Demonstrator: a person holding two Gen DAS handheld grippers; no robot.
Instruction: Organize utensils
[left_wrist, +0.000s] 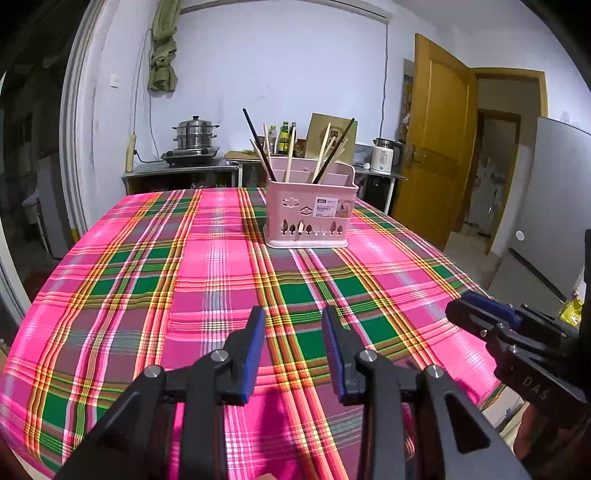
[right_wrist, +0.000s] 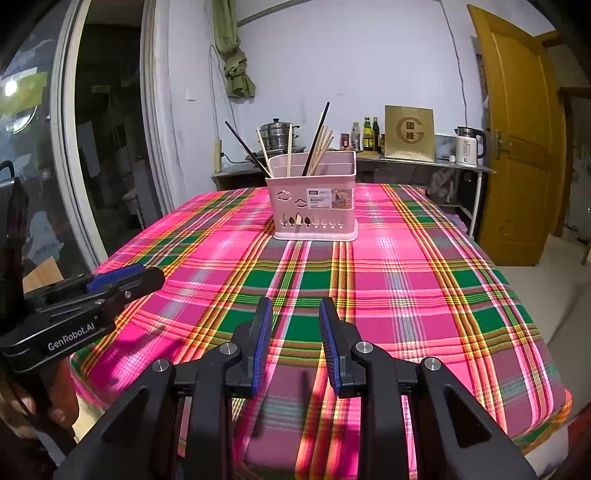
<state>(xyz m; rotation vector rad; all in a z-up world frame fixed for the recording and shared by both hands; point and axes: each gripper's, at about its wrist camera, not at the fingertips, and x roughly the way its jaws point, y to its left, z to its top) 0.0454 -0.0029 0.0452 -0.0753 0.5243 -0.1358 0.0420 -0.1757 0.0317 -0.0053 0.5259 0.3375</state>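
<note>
Ahead, only plaid cloth (left_wrist: 221, 258) separates both empty, part-open grippers, left gripper (left_wrist: 293, 332) and right gripper (right_wrist: 295, 325), from the chopstick-filled pink basket (right_wrist: 314, 199).

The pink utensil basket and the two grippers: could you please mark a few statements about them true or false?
1. The pink utensil basket stands upright on the plaid tablecloth. True.
2. The left gripper holds a chopstick. False: nothing is between its fingers.
3. Chopsticks, dark and light, stand in the basket. True.
4. The right gripper touches the basket. False: it is well short of it, jaws open.
5. Loose spoons lie on the cloth. False: none are visible.
</note>
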